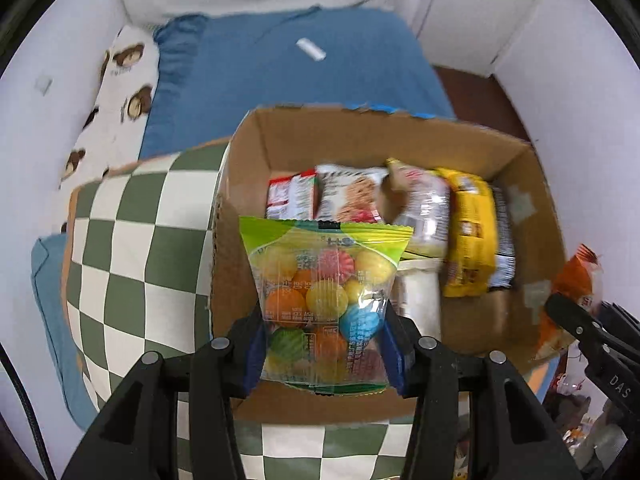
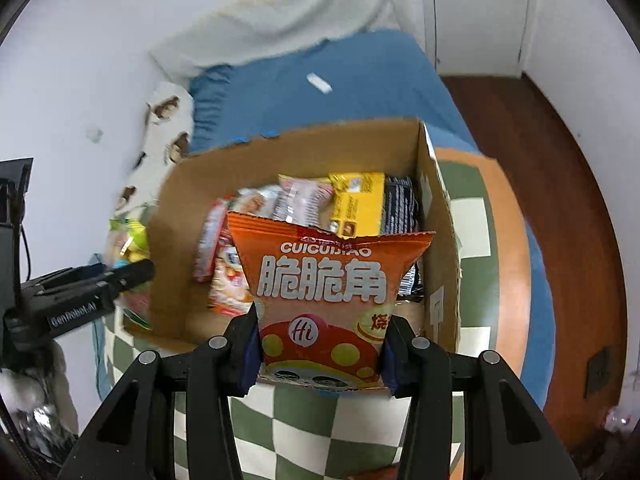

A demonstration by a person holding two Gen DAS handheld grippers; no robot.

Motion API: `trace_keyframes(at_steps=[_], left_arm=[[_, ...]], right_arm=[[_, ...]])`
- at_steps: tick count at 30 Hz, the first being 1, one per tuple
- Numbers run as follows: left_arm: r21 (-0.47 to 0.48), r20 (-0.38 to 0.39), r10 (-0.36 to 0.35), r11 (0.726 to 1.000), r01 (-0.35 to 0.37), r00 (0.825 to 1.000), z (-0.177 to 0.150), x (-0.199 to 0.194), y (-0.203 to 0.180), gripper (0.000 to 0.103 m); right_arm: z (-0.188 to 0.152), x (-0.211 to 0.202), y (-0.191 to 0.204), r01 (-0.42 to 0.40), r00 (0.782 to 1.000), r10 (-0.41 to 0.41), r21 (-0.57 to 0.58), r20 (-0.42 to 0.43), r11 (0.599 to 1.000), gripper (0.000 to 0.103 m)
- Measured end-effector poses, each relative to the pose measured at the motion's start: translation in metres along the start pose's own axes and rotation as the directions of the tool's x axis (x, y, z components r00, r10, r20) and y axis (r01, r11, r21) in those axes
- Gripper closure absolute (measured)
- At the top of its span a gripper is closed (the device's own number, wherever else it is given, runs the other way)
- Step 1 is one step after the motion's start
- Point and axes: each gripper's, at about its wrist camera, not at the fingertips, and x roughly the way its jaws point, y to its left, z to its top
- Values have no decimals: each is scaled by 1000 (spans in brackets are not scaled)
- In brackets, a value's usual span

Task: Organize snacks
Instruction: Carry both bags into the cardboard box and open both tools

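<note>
Above the near rim of the box (image 1: 248, 148), we see the left gripper (image 1: 324, 344) clamped on a candy bag (image 1: 320, 300) and the right gripper (image 2: 320, 352) clamped on an orange chip bag (image 2: 324, 288). Inside, packets crowd the far half, a yellow pack (image 1: 468, 236) toward the right wall; bare floor shows at the near right corner. The box sits on a checkered mat (image 1: 132, 240).
</note>
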Motion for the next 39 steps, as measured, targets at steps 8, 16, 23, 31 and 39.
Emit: trace_keyframes(at_steps=[8, 16, 23, 31, 39], left_arm=[[-5, -105, -6, 1000, 5, 994, -6, 32, -2, 52], [-23, -115, -15, 1000, 13, 993, -10, 43, 0, 20], [-38, -103, 5, 999, -8, 995, -17, 45, 1, 14], [-32, -15, 16, 999, -17, 1000, -26, 23, -3, 14], [-13, 117, 37, 999, -35, 993, -44, -13, -8, 14]], right_arm=[[11, 51, -13, 37, 991, -35, 12, -128, 999, 38], [6, 77, -14, 84, 974, -84, -8, -211, 996, 5], [0, 83, -16, 85, 973, -82, 5, -215, 996, 5], [-8, 67, -10, 91, 984, -90, 0, -156, 996, 5], [-22, 28, 1, 90, 995, -91, -14, -46, 996, 5]])
